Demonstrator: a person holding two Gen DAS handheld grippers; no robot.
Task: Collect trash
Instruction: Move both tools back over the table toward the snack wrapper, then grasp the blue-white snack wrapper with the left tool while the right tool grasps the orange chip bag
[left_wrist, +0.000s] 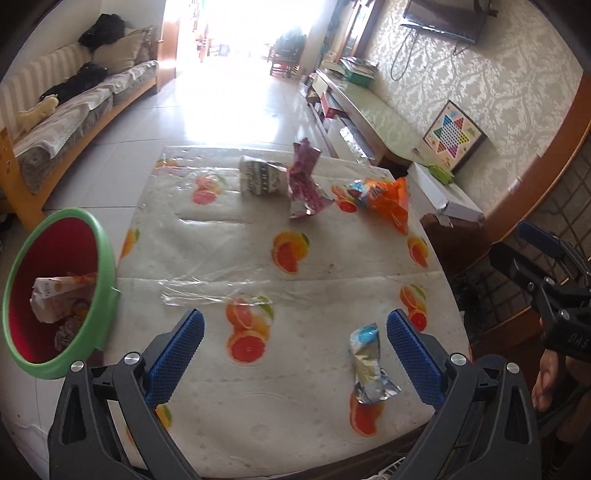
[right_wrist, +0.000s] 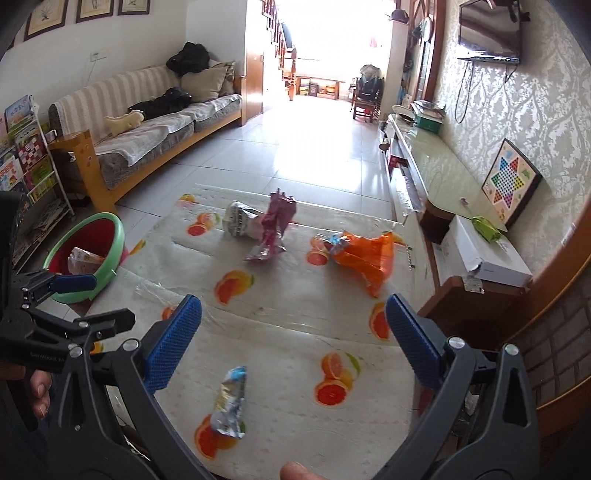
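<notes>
Far left, beside the table, I see the red bin with the green rim (left_wrist: 107, 266), tilted toward me, with a crumpled carton (left_wrist: 55, 295) and other wrappers already inside. My left gripper (left_wrist: 295, 354) hangs over the near end of the table (left_wrist: 207, 229) with its blue pads spread wide and nothing between them — only the fruit-print cloth below. Just inside its right pad lies a crushed silver-and-blue wrapper (left_wrist: 369, 369), flat on the cloth and not touched by either pad. Further back, across the far end of the table, the rest of the trash sits in a row: a grey-and-white crumpled bag (left_wrist: 260, 177), a pink foil wrapper (left_wrist: 306, 181) standing up against it, then an orange snack bag (left_wrist: 388, 199) with a small blue-and-white packet (left_wrist: 360, 188) at its left edge. From the right wrist view, my right gripper (right_wrist: 293, 343) is also wide apart and holding nothing — the silver wrapper lies near its left pad, low in the frame. To the right of the table stands a white box (right_wrist: 484, 254) on a low wooden stand.
</notes>
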